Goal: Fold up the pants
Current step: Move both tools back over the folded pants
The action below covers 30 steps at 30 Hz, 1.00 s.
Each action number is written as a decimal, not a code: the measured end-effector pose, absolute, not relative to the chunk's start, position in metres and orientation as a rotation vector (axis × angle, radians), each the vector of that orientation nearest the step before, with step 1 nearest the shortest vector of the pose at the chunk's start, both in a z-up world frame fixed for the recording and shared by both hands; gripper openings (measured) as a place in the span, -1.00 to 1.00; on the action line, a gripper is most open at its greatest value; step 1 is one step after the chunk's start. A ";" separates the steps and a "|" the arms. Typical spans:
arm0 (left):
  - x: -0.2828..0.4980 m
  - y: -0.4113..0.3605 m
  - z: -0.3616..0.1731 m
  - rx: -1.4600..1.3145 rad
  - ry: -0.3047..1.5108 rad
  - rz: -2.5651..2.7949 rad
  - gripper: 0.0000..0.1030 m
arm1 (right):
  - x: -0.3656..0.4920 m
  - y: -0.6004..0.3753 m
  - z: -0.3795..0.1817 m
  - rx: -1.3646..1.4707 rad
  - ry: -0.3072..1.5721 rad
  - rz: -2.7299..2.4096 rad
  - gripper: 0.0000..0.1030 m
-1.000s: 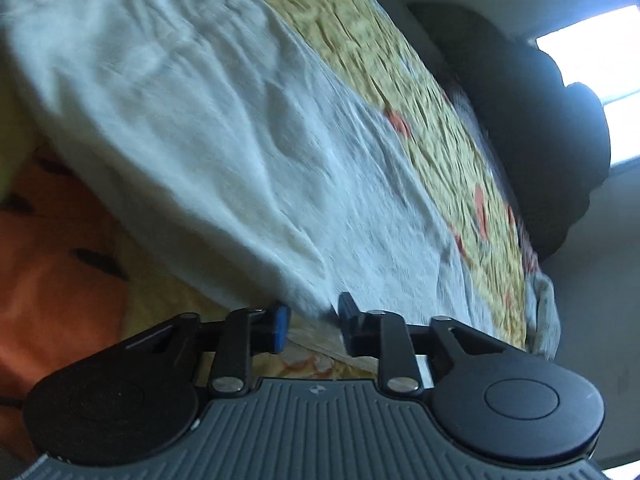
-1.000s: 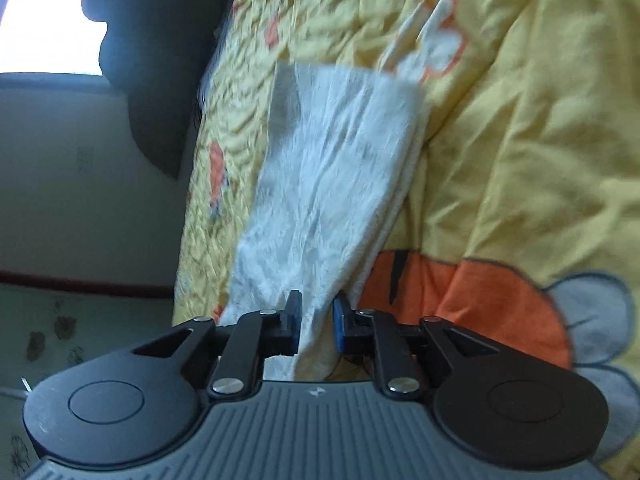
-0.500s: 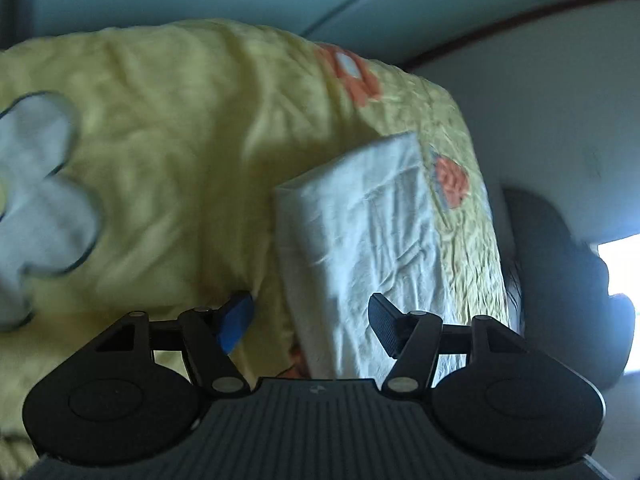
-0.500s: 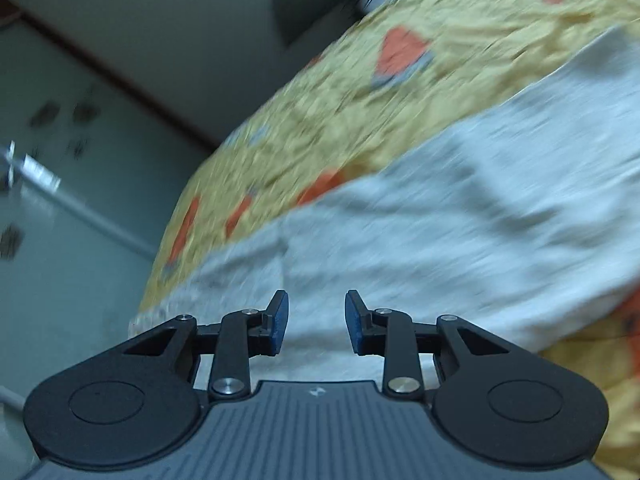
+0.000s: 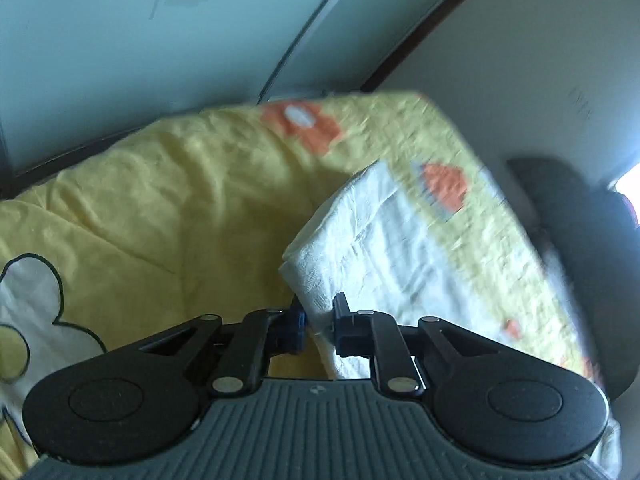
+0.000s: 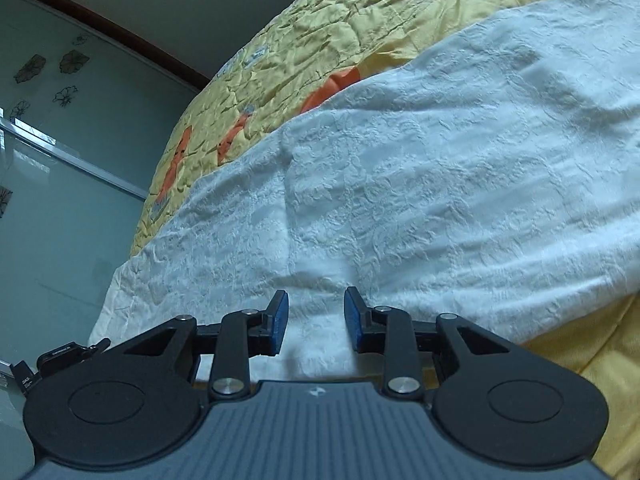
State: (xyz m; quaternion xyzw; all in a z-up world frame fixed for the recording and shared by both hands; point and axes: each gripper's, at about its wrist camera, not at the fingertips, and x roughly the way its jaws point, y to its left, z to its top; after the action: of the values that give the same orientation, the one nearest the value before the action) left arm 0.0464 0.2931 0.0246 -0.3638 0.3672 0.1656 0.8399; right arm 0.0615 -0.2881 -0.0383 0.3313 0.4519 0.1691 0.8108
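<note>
The white textured pants [image 5: 380, 240] lie folded into a long strip on a yellow quilt [image 5: 180, 200]. My left gripper [image 5: 319, 318] is at the strip's near corner. Its jaws are closing, and the folded white edge fills the narrow gap between the pads. In the right wrist view the pants [image 6: 440, 180] spread wide across the bed. My right gripper [image 6: 316, 316] hovers low over their near edge. It stands open, with white cloth showing below the gap and nothing pinched.
The quilt [image 6: 320, 40] has orange and white cartoon prints and drops off at the bed's edge. A dark chair [image 5: 580, 220] stands beside the bed under a bright window. Frosted glass wardrobe doors [image 6: 60, 160] with flower stickers line the far side.
My left gripper swung to the pants' folded corner, opened wide, then narrowed onto the edge. The right gripper rolled, moved in over the pants, and its jaws widened a little.
</note>
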 end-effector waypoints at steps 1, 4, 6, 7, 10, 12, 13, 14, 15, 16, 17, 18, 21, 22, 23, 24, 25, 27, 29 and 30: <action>0.049 0.294 0.014 -0.787 0.805 0.362 -0.64 | 0.060 -0.288 -0.039 0.706 0.955 0.368 -0.44; 0.053 0.285 0.017 -0.734 0.787 0.375 -0.65 | 0.062 -0.293 -0.045 0.754 0.949 0.382 -0.44; 0.059 0.279 0.020 -0.680 0.803 0.366 -0.58 | 0.062 -0.296 -0.047 0.778 0.946 0.390 -0.44; 0.059 0.278 0.024 -0.667 0.807 0.375 -0.27 | 0.061 -0.297 -0.048 0.780 0.938 0.393 -0.44; 0.044 0.274 0.043 -0.649 0.771 0.456 -0.13 | 0.054 -0.304 -0.045 0.809 0.911 0.375 -0.42; 0.031 0.258 0.066 -0.560 0.692 0.494 -0.02 | 0.042 -0.323 -0.042 0.858 0.864 0.350 -0.41; 0.029 0.245 0.076 -0.507 0.656 0.496 0.04 | 0.035 -0.338 -0.041 0.888 0.832 0.329 -0.37; 0.028 0.230 0.083 -0.463 0.623 0.482 0.08 | 0.028 -0.354 -0.040 0.914 0.805 0.296 -0.32; 0.030 0.212 0.088 -0.433 0.604 0.443 0.14 | 0.021 -0.372 -0.040 0.935 0.779 0.249 -0.28; 0.035 0.192 0.091 -0.417 0.597 0.391 0.16 | 0.013 -0.389 -0.039 0.951 0.754 0.195 -0.22; 0.043 0.171 0.090 -0.411 0.604 0.321 0.16 | 0.007 -0.406 -0.039 0.962 0.729 0.146 -0.22; 0.053 0.149 0.087 -0.407 0.625 0.241 0.19 | -0.001 -0.425 -0.038 0.984 0.696 0.098 -0.22; 0.088 0.075 0.066 -0.364 0.720 0.020 0.19 | -0.018 -0.473 -0.043 1.112 0.609 0.021 -0.21; 0.099 0.049 0.058 -0.332 0.748 -0.042 0.19 | -0.020 -0.483 -0.043 1.132 0.588 0.016 -0.21; 0.105 0.024 0.051 -0.297 0.770 -0.100 0.19 | -0.020 -0.493 -0.043 1.141 0.566 0.016 -0.19; 0.113 0.001 0.046 -0.262 0.790 -0.151 0.19 | -0.019 -0.499 -0.043 1.145 0.560 0.004 -0.13; 0.119 -0.020 0.042 -0.233 0.800 -0.204 0.19 | -0.018 -0.504 -0.043 1.140 0.559 -0.011 -0.05; 0.120 -0.054 0.035 -0.168 0.800 -0.291 0.19 | -0.013 -0.511 -0.047 1.101 0.570 -0.037 0.03; 0.114 -0.078 0.022 -0.106 0.838 -0.330 0.19 | -0.009 -0.518 -0.058 1.064 0.595 -0.076 -0.19; 0.117 -0.084 0.015 -0.090 0.869 -0.325 0.19 | -0.011 -0.523 -0.062 1.080 0.578 -0.071 -0.23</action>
State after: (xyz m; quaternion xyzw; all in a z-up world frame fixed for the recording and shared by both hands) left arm 0.1174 -0.0843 0.0146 -0.0435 0.4188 -0.1568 0.8934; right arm -0.0108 -0.5226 -0.0622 0.5067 0.2714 -0.0332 0.8176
